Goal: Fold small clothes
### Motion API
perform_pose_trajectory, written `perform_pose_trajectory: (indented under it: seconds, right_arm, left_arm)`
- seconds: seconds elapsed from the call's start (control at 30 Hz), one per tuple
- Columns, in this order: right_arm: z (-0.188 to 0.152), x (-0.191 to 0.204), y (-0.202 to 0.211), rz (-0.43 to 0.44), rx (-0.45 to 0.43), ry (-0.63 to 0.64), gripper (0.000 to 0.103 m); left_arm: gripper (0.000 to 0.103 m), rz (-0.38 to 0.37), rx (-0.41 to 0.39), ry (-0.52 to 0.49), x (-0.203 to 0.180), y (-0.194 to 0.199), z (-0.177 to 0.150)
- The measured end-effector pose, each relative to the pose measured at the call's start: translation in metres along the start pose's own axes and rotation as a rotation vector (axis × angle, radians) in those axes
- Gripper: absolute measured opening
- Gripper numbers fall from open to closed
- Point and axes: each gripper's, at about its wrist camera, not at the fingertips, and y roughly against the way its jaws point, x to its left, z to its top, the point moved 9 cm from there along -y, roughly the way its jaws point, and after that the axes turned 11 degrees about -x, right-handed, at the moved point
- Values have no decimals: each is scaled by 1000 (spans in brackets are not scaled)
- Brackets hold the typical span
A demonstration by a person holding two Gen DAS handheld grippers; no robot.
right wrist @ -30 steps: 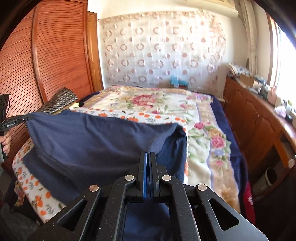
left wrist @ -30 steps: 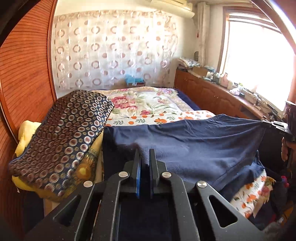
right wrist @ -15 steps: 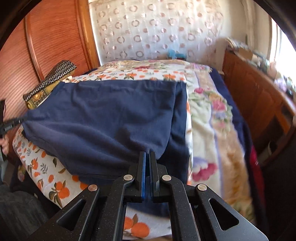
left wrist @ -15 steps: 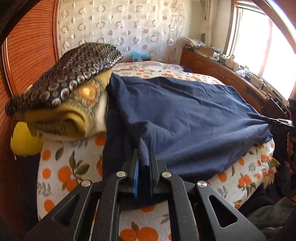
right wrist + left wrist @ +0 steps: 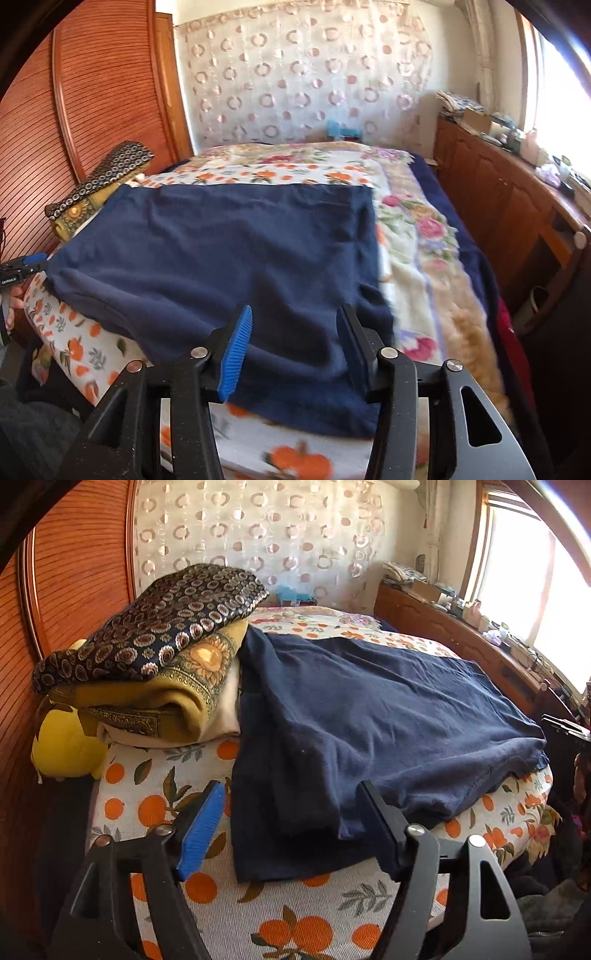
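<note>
The navy garment was laid on the orange-print sheet; left gripper and right gripper were opening, nothing pinched. Hem toward six o'clock risked being snagged on withdrawal

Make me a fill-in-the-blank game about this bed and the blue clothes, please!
1. The navy garment lies spread on a sheet printed with ______.
2. The fruits on that sheet are coloured ______.
3. Beside the garment, the folded blankets are stacked near a plush toy coloured ______.
4. The pad on one finger of the right tool is coloured ______.

Missing words: oranges; orange; yellow; blue
</note>
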Motion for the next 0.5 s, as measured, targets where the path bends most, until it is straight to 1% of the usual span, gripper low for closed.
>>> perform_pose_trajectory:
  seconds: [0.1,0.2,0.27,0.37,0.43,0.5]
  right_arm:
    - [-5,24,-13,35,-5,13,51]
    - [-9,48,-28,71,-2,40,52]
    - [-13,55,-45,77,13,65,53]
    - [-18,67,-59,85,31,105,53]
    - [-19,69,-73,80,51,110,53]
    - [-23,66,-88,67,87,106,54]
  left_arm:
    - [75,25,8,6,4,-7,-1]
    - [75,13,27,25,3,-15,-4]
    - [75,6,40,34,3,-19,-7]
    - [75,4,54,48,4,-24,-9]
    - [75,-12,58,67,4,-25,-11]
    - [75,-5,64,77,7,-26,-15]
